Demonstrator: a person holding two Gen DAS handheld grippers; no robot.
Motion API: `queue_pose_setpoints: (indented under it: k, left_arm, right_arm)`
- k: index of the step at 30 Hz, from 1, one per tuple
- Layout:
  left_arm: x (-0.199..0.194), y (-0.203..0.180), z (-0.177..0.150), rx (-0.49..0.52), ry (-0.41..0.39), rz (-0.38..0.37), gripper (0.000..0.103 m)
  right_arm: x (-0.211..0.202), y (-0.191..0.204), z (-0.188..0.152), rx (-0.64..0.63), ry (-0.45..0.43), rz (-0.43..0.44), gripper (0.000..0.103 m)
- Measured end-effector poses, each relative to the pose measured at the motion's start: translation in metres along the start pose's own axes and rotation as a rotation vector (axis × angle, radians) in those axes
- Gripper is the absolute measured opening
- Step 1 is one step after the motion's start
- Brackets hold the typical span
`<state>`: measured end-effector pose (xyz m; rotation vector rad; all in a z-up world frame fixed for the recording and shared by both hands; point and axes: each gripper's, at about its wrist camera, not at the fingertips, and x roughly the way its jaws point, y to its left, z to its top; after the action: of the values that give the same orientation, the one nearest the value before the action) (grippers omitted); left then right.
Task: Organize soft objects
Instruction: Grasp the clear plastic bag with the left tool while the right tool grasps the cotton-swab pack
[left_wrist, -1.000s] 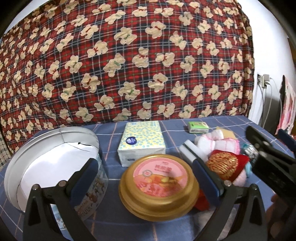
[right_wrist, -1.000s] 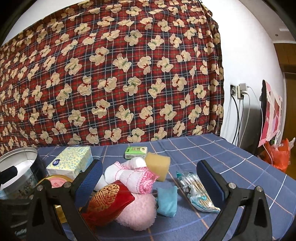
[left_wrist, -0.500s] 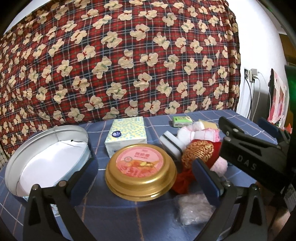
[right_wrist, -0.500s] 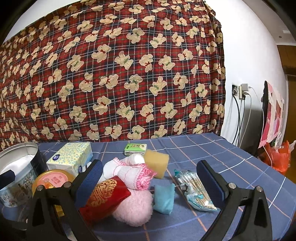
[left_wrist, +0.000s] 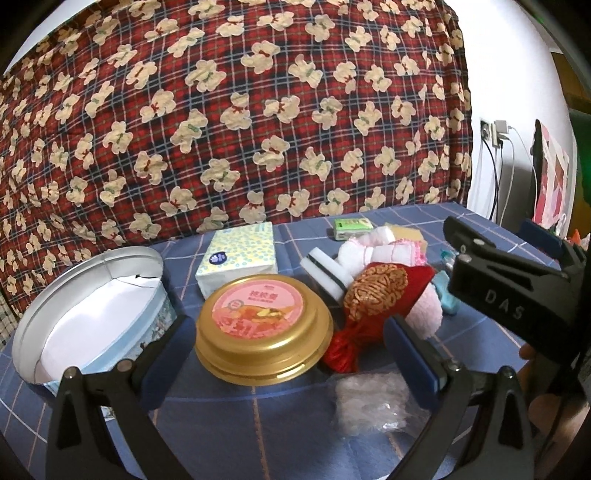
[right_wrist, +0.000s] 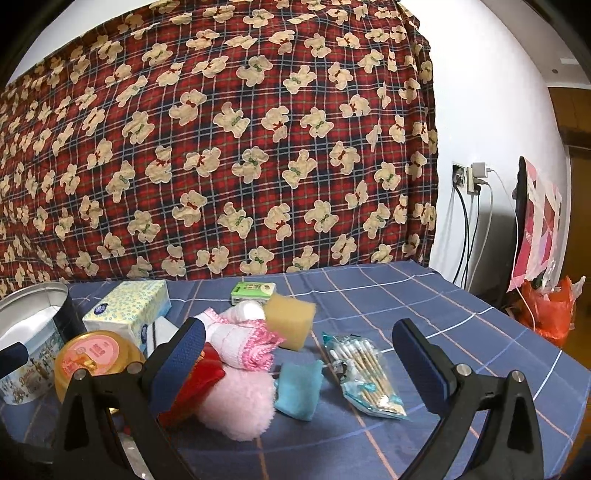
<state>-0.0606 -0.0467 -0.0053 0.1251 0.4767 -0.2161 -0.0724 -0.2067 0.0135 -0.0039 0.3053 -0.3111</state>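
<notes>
Left gripper (left_wrist: 288, 349): released, jaws spread wide, nothing between the pads; hovering low over the near edge of the table (left_wrist: 258, 435).
Directly ahead of left gripper: gold tin lid (left_wrist: 264, 328), lying flat between the two finger lines; not a soft item.
Right gripper (right_wrist: 295, 363): released, jaws wide apart, empty; hovering above the soft pile near the table's middle.
Soft pile, from right gripper: pink puff (right_wrist: 238, 404) just ahead and below, slightly toward its left finger; teal cloth (right_wrist: 297, 389) touching the puff's right side; red brocade pouch (right_wrist: 199, 376) partly hidden behind the left finger.
Further out: white-and-pink towel (right_wrist: 240, 341) behind the puff, yellow sponge (right_wrist: 290, 321) touching the towel's far side.
Container: open round tin (left_wrist: 92, 310) at the table's left edge, nearer the left gripper.
Key relation: soft items lie forward of the right gripper and off to the right of the left one; right gripper judged nearer. Pouch long axis runs diagonally, tassel end toward the near edge.
Non-soft nearby: cotton swab pack (right_wrist: 364, 373) right of the teal cloth; tissue pack (right_wrist: 127, 310) toward the far left.
Change since earlier frames: left view drawn back and turned right, right gripper body now larger in it; right view lifted slightly; no item displaced.
</notes>
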Motion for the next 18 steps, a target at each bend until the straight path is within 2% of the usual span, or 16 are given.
queue_pose_setpoints:
  k: [10, 18]
  left_arm:
    - [0.008, -0.013, -0.005, 0.021, 0.092, -0.066, 0.103]
    - [0.021, -0.02, -0.008, 0.023, 0.179, -0.085, 0.103]
  right_arm:
    - [0.0, -0.028, -0.002, -0.073, 0.044, -0.049, 0.103]
    - [0.012, -0.088, -0.003, -0.049, 0.182, -0.095, 0.102]
